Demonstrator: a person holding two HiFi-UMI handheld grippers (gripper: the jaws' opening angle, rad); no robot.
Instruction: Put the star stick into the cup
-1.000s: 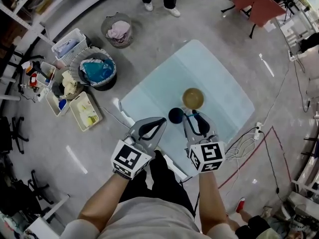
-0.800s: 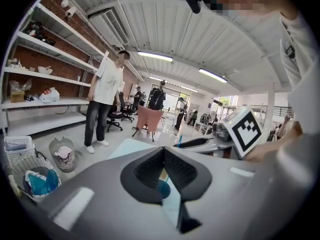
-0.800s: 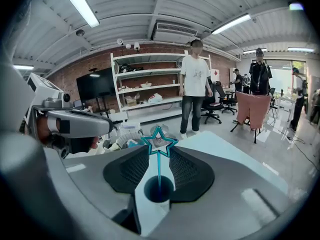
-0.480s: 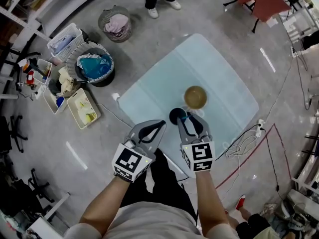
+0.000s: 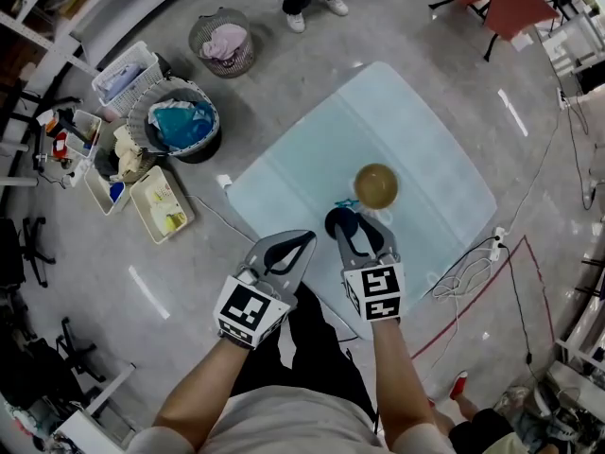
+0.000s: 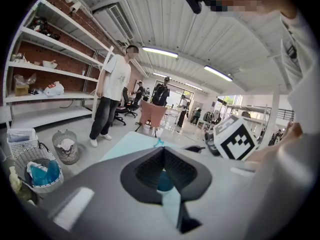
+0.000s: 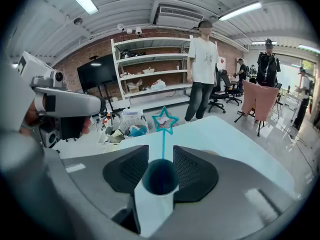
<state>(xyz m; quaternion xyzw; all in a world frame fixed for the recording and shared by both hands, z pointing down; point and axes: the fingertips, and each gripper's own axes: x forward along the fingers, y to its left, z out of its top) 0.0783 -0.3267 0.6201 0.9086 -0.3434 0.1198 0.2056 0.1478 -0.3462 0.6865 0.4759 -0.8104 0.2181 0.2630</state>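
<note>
The star stick is a thin teal rod with a star outline [image 7: 165, 120] on top and a dark blue round base [image 7: 160, 176]. My right gripper [image 7: 161, 156] is shut on that base, with the star upright above the jaws. In the head view the right gripper [image 5: 359, 223] hovers over the near part of the pale blue table [image 5: 416, 140], the dark base [image 5: 339, 223] at its tips. The brown cup [image 5: 376, 185] stands just beyond it, apart. My left gripper [image 5: 301, 237] hangs beside it at the table's near edge, shut and empty [image 6: 162, 151].
Left of the table on the grey floor stand a round bin with blue cloth [image 5: 176, 126], a wire basket [image 5: 224, 42] and white crates [image 5: 161, 206]. A person [image 7: 202, 74] stands beyond the table. Cables [image 5: 463, 272] lie at its right. A red chair [image 5: 496, 3] stands far right.
My right gripper has shifted a little left and back from the cup, carrying the star stick. The left gripper has held its place.
</note>
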